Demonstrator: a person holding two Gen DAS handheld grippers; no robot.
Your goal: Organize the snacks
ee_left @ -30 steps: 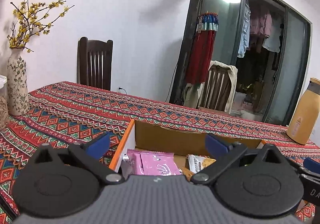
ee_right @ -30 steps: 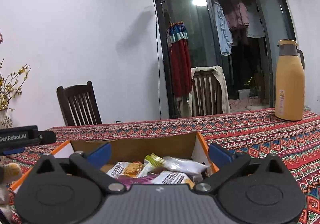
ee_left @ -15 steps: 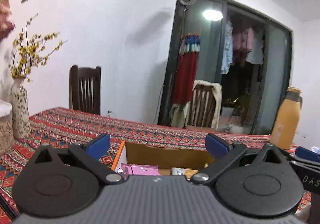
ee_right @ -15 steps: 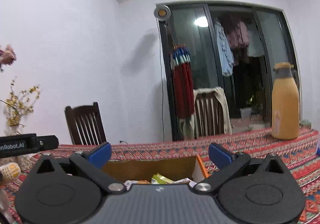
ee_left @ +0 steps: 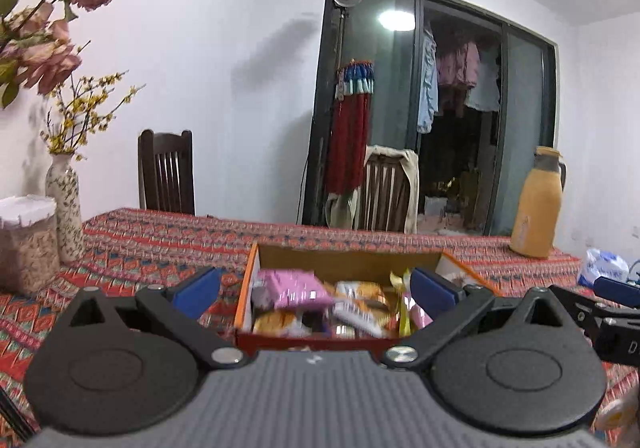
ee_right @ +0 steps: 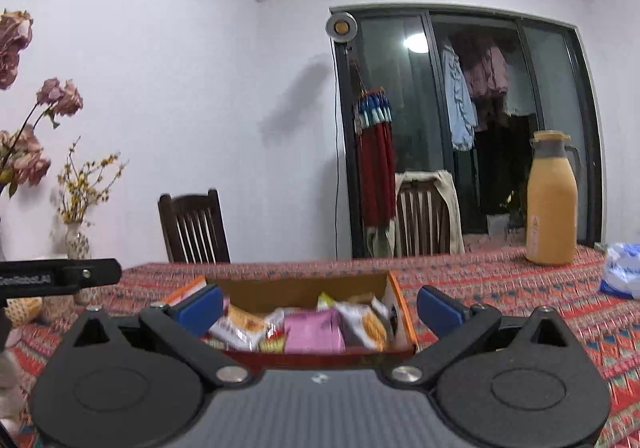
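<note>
Your left tool (ee_left: 316, 288) is spread wide with nothing between its blue fingertips (ee_left: 198, 286), and your right tool (ee_right: 320, 306) is released the same way, empty. Both hang above the near edge of the bench (ee_left: 160, 244), which wears a red patterned cloth, and both look over the cardboard box (ee_left: 348, 260) with orange edges. The box sits on the bench straight ahead of you, open at the top. The snacks (ee_left: 320, 304) lie piled inside it: a pink packet (ee_left: 294, 288) on the left side in the left view, orange-and-white wrappers in the middle, a yellow-green one toward the right wall. The packets are blurred, so no print can be read. In the right view the pink packet (ee_right: 314, 332) lies near the front wall of the box (ee_right: 304, 290). A yellow jug (ee_right: 552, 200) stands well apart at the far right of the bench, and a vase (ee_left: 66, 208) with yellow sprigs stands at the far left beside a lidded jar (ee_left: 26, 244).
</note>
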